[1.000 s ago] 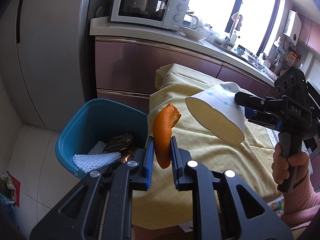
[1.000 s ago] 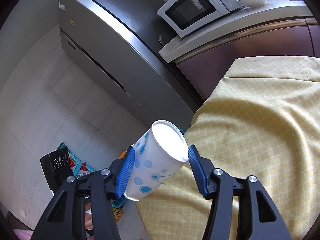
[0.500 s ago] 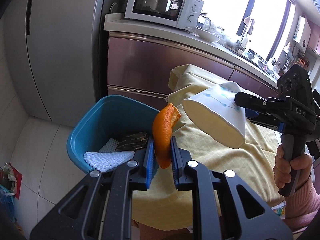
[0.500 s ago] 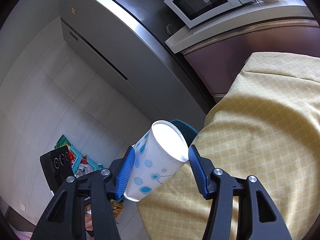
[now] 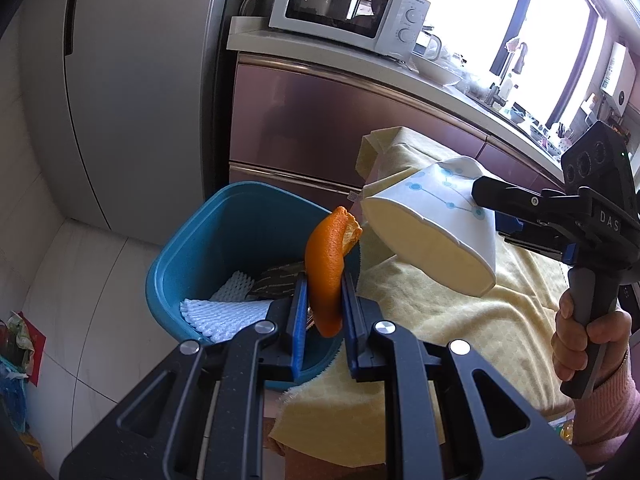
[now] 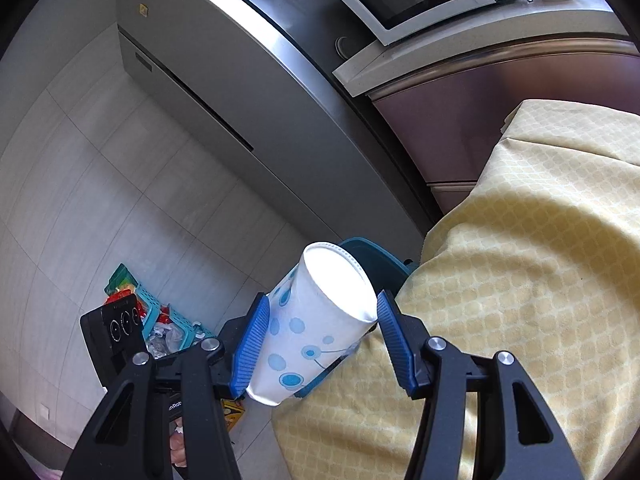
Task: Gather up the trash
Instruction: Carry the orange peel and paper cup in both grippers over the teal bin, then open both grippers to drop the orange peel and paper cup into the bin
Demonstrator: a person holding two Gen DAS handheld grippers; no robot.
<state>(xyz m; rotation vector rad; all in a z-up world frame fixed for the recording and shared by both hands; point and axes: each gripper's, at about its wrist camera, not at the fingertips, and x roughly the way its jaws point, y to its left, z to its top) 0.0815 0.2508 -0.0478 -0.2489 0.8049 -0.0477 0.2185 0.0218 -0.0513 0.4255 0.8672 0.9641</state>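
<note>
My left gripper [image 5: 324, 292] is shut on a curved piece of orange peel [image 5: 326, 264], which stands up between the blue pads. It hangs over the near right rim of the blue trash bin [image 5: 224, 232]. The bin holds a white foam net [image 5: 224, 312] and a dark wrapper [image 5: 276, 280]. My right gripper [image 6: 322, 306] is shut on a white paper cup with blue dots [image 6: 316, 320], tilted with its mouth up and away. In the left wrist view that cup [image 5: 432, 232] hangs just right of the peel, over the table edge. The bin's rim [image 6: 380, 260] shows behind the cup.
A table under a yellow cloth [image 5: 460, 312] stands right of the bin. Behind are a grey fridge [image 5: 132, 80], a brown cabinet [image 5: 340, 120] and a microwave [image 5: 344, 0] on the counter. A teal basket of clutter [image 6: 168, 324] sits on the tiled floor. A hand [image 5: 588, 332] grips the right handle.
Both grippers have moved left towards the bin with their loads. The peel now hangs over the bin's rim, and the bin has come into sight behind the cup.
</note>
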